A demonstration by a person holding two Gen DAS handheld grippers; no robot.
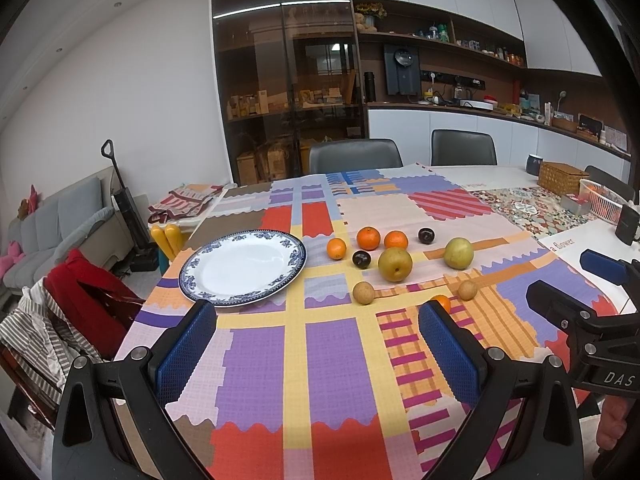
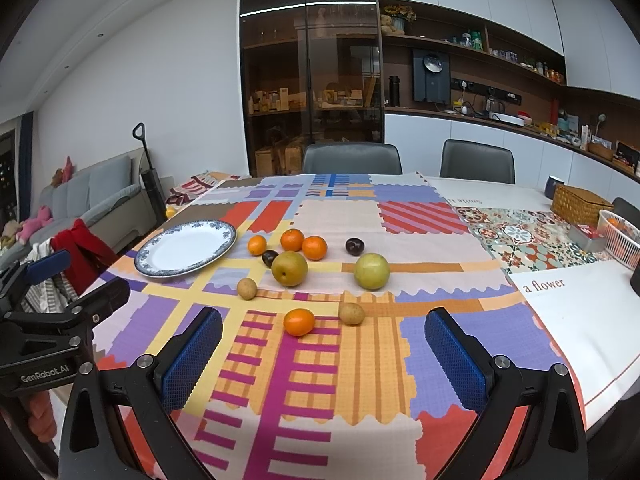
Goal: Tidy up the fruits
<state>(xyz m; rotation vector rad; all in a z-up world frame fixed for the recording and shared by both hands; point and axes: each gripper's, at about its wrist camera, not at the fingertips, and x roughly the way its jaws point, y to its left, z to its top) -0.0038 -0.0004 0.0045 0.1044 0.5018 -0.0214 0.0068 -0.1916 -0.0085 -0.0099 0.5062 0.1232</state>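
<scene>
An empty blue-rimmed white plate (image 1: 244, 266) (image 2: 186, 252) lies on the patchwork tablecloth, left of the fruit. Scattered to its right are several oranges (image 1: 368, 238) (image 2: 299, 322), two dark plums (image 1: 361, 259) (image 2: 355, 246), a brown pear (image 1: 395, 264) (image 2: 289, 268), a green pear (image 1: 458, 253) (image 2: 371, 271) and two small tan fruits (image 1: 363, 293) (image 2: 351, 314). My left gripper (image 1: 318, 340) is open above the cloth, short of the plate and fruit. Nothing sits between the fingers of my open right gripper (image 2: 324, 344), whose near orange lies just ahead.
A wicker box (image 2: 580, 204), a white basket (image 2: 620, 238) and a dark mug (image 2: 554, 186) stand at the table's far right. Two grey chairs (image 2: 352, 158) face the far edge. A chair draped with red cloth (image 1: 86, 292) stands left of the table.
</scene>
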